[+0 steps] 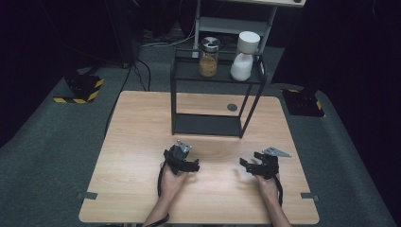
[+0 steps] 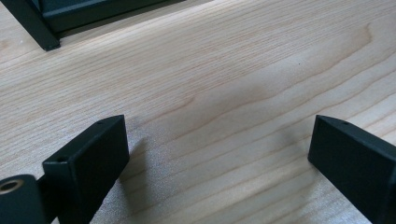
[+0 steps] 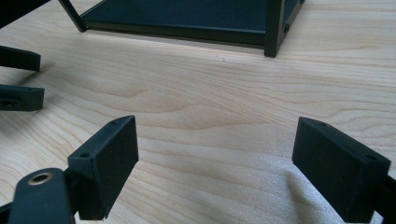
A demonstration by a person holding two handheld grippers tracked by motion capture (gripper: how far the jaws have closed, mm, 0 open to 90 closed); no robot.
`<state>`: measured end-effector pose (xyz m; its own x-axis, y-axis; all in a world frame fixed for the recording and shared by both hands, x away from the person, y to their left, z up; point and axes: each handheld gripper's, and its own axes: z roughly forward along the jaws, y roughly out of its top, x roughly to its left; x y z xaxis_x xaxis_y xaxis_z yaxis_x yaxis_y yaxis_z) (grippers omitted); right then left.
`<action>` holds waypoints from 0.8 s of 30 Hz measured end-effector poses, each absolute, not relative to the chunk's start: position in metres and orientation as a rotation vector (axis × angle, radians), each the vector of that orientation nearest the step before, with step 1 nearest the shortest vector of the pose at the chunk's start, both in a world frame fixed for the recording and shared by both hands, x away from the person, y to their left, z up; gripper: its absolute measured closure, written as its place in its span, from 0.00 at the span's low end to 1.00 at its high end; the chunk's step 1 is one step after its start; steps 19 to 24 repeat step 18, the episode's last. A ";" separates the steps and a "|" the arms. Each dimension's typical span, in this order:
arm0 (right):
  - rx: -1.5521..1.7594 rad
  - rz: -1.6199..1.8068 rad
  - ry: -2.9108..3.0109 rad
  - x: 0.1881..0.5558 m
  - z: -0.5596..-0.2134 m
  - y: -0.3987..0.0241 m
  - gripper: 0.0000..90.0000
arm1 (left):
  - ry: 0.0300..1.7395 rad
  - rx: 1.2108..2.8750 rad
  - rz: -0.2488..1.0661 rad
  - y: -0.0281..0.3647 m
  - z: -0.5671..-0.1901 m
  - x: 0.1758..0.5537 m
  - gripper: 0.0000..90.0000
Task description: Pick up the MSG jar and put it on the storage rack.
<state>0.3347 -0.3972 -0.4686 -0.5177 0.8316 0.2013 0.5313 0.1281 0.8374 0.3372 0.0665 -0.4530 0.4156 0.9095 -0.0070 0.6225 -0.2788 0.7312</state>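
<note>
My left gripper (image 1: 191, 164) rests low over the wooden table (image 1: 132, 142) in front of the black two-tier shelf rack (image 1: 215, 124). It stands open (image 2: 219, 144) with bare wood between its jaws. My right gripper (image 1: 246, 166) sits to the right of it, also open (image 3: 215, 149) and empty. On the rack's top shelf stand a glass jar of brown powder (image 1: 208, 57) with a metal lid and a white-capped jar of white powder (image 1: 243, 56). In the right gripper view, the rack's lower shelf (image 3: 187, 16) lies ahead and the left gripper's fingers (image 3: 21, 95) show at the left edge.
A small dark round disc (image 1: 231, 107) lies on the table behind the rack's right side. A rack leg (image 2: 35, 30) shows at the top left of the left gripper view. Grey carpet (image 1: 47, 142) surrounds the table, with yellow-black striped stand bases (image 1: 80, 92) at both back corners.
</note>
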 end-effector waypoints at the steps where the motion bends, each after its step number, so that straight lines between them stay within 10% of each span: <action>1: 1.327 1.344 2.096 0.335 -0.469 -0.398 0.15 | 1.295 2.009 0.555 0.067 -0.453 0.337 0.06; 24: 1.396 1.388 2.063 0.336 -0.472 -0.404 0.15 | 1.296 2.008 0.556 0.066 -0.453 0.337 0.06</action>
